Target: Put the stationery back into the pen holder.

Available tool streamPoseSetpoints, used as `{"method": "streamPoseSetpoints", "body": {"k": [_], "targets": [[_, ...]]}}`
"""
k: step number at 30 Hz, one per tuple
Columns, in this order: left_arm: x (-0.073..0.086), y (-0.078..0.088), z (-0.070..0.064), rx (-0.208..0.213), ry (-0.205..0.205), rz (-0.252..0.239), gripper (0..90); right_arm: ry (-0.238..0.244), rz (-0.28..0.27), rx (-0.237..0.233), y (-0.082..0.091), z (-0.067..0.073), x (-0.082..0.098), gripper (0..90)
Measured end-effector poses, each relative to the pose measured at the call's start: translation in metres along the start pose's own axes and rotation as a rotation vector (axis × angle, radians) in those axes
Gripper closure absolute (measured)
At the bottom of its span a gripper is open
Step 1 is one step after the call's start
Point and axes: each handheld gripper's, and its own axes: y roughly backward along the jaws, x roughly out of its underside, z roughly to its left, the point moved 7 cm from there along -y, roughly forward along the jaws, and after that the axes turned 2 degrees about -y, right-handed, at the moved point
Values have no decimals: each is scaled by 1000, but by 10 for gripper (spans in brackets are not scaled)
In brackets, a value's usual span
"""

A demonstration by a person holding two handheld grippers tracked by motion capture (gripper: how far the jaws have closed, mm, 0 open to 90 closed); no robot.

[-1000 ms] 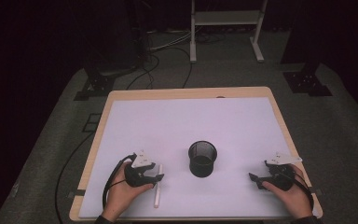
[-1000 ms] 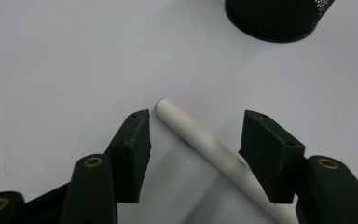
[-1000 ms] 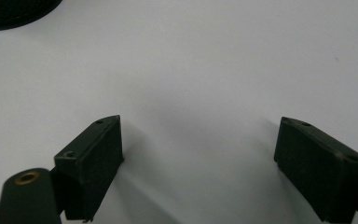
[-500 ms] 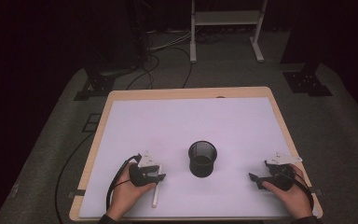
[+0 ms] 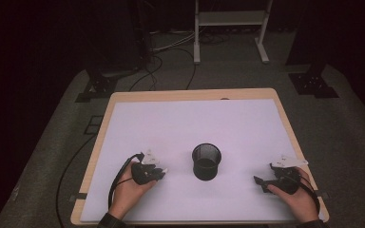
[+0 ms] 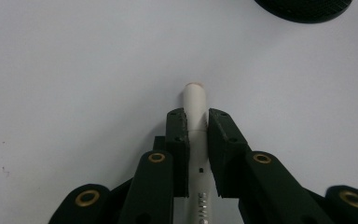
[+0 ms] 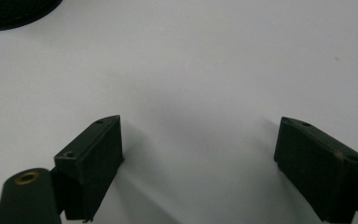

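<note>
Small dark print running along the white marker (image 6: 195,140), partly hidden between the jaws, too blurred for reading

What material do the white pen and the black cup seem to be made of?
The white pen, clamped between the left gripper jaws, looks like smooth plastic with a slightly glossy finish: an even white barrel with a soft sheen. The black cup seems to be wire mesh, probably metal with a matt black coating: its wall shows a fine grid and looks half see-through.
</note>
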Motion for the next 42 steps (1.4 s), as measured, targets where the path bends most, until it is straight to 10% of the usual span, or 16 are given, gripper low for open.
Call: {"method": "streamPoseSetpoints", "body": {"k": [12,32,42], "targets": [[-9,6,-3,1,-27,65,686,0,0,0,0,0,0,142],[-27,-12,0,6,5,360,783,0,0,0,0,0,0,142],[-26,-11,3,27,31,343,788,0,1,-1,0,0,0,141]]}}
